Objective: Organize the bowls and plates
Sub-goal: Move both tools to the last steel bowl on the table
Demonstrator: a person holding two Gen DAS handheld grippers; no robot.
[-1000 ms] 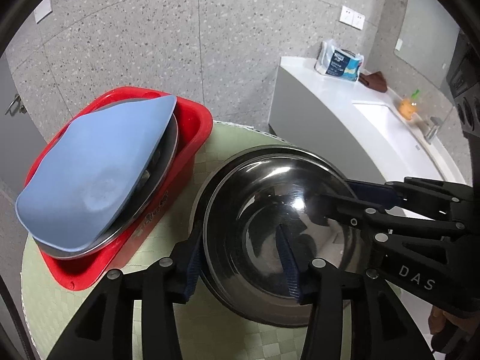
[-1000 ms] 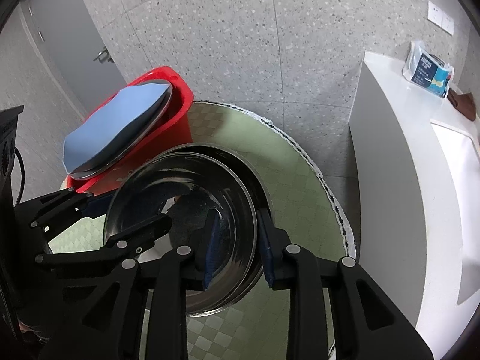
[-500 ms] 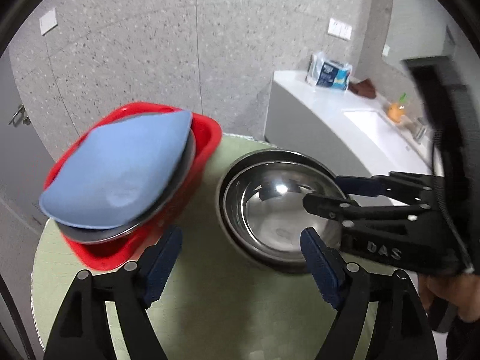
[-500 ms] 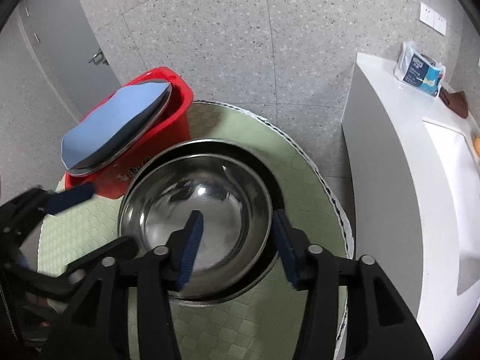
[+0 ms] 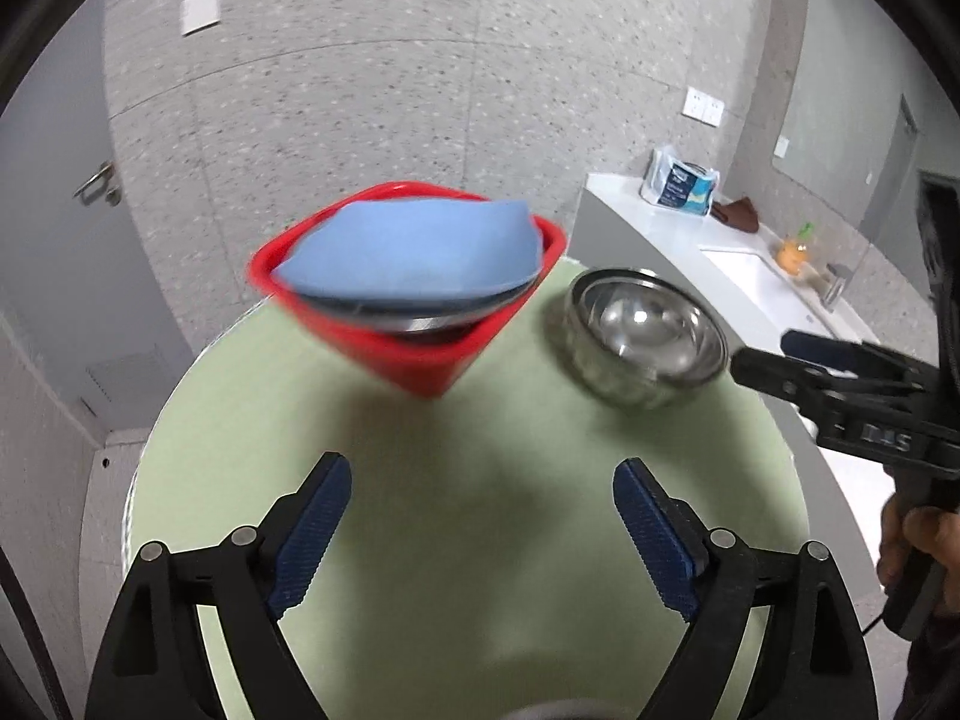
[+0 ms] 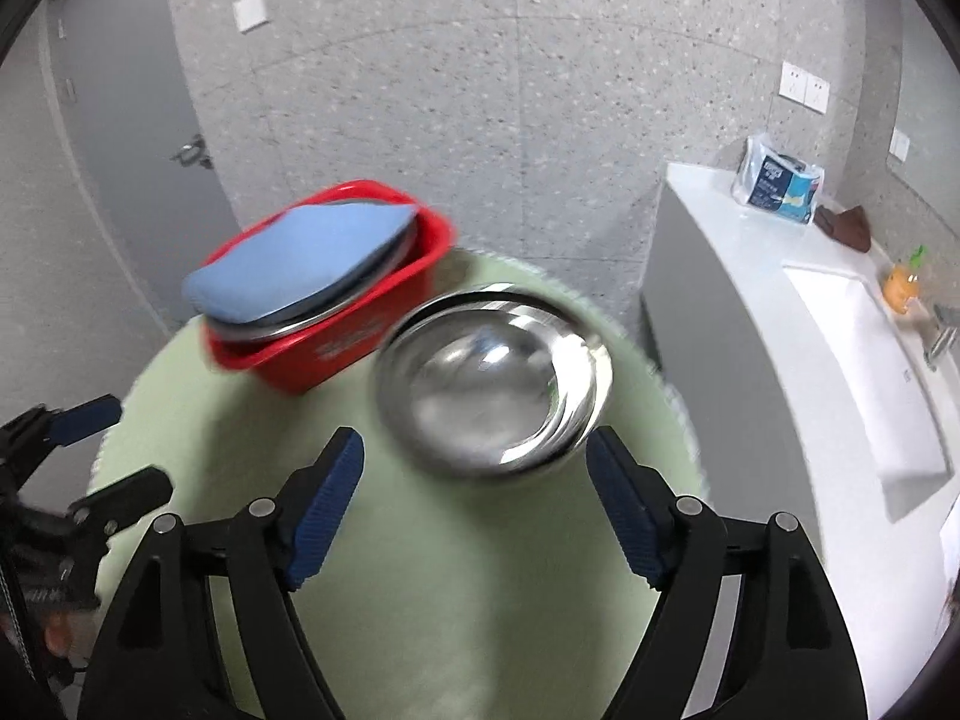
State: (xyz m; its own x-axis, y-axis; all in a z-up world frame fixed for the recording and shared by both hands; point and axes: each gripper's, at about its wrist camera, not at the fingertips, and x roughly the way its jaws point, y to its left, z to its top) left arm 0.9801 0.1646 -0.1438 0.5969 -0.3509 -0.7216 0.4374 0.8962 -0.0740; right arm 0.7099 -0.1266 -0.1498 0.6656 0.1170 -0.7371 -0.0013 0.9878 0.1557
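Steel bowls, nested one inside another, sit on the round green table, and we take them as our landmark. In the right wrist view the bowls look blurred, so we cannot tell how many are in the stack; the left wrist view shows at least two rims.

Just beside the bowls, on their left as both cameras see them, stands a red tub on the same table. It holds a tilted steel plate with a blue plate lying on top, both leaning above the tub's rim. In the right wrist view the tub almost touches the bowls' edge; whether they actually touch we cannot tell.

Our left gripper is spread wide, its blue pads well apart with only bare green table between them. It holds nothing and touches nothing, and it sits well short of the bowls, nearer to us than the tub.

Our right gripper is likewise wide open, with blue pads flanking the near side of the bowls but not touching them. It holds nothing. From the left wrist view we see the right gripper just beside the bowls on their right, tips close to the rim but apart from it.

Beyond the bowls, further right, a white counter carries a packet of tissues.
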